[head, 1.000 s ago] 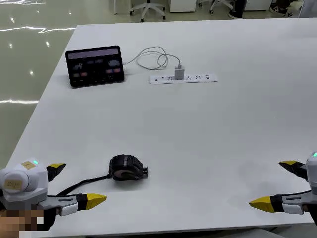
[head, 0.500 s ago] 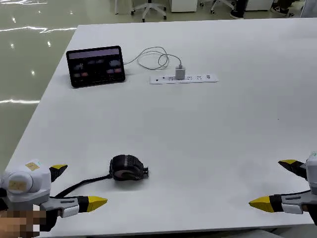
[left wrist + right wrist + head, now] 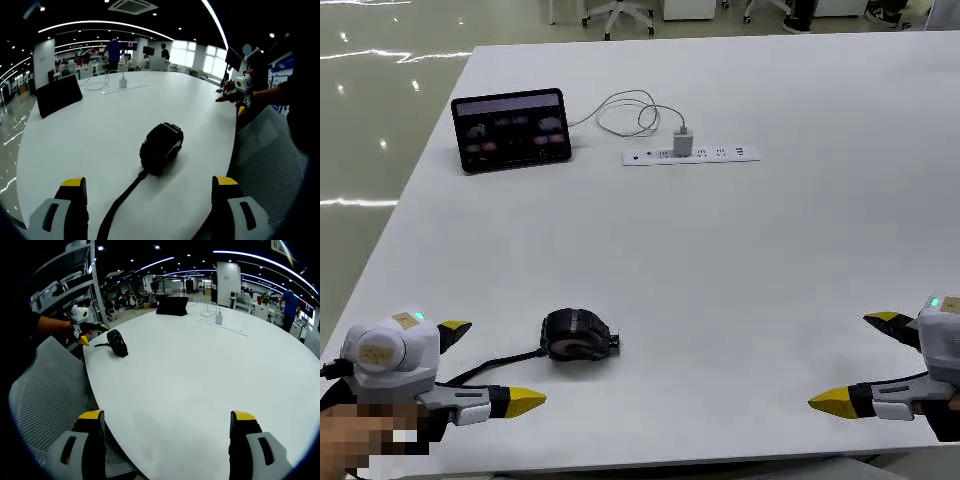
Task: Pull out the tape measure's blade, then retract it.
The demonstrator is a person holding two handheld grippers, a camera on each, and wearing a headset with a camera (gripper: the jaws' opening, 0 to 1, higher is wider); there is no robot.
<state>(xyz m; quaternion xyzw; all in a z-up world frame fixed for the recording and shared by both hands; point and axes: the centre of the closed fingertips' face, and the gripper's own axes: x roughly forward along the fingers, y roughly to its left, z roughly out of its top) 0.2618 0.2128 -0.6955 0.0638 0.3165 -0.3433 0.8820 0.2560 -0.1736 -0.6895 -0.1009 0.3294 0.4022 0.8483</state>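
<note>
Where the left fingers stand: yellow fingertips (image 3: 525, 401) spread wide apart, with nothing between them but table and strap.
Left gripper (image 3: 498, 363): lower left of the head view, beside the table's near edge; in its own view (image 3: 150, 182) the jaws frame the tape measure without touching it.
Right fingers: yellow tips (image 3: 830, 402) likewise wide apart, holding nothing.
Right gripper (image 3: 843, 360): lower right of the head view, well apart from the tape measure; bare table lies ahead of its jaws in its own view (image 3: 168, 415).
Tape measure (image 3: 575, 337): black case lying on the table, lower left of centre in the head view, just right of the left gripper; centre of the left gripper view (image 3: 161, 146), upper left of the right gripper view (image 3: 116, 342).
Strap (image 3: 490, 368): black, trailing from the case toward the left gripper, running down between its jaws (image 3: 122, 205).
Table (image 3: 720, 250): white.
Tablet (image 3: 510, 130): propped upright, upper left, screen lit.
Power strip (image 3: 690, 155): white, upper centre, right of the tablet.
Charger (image 3: 682, 145): plugged into the strip, with a white cable (image 3: 625, 115) looping to the tablet.
Mesh chair (image 3: 45, 385): grey, left of the right gripper view.
</note>
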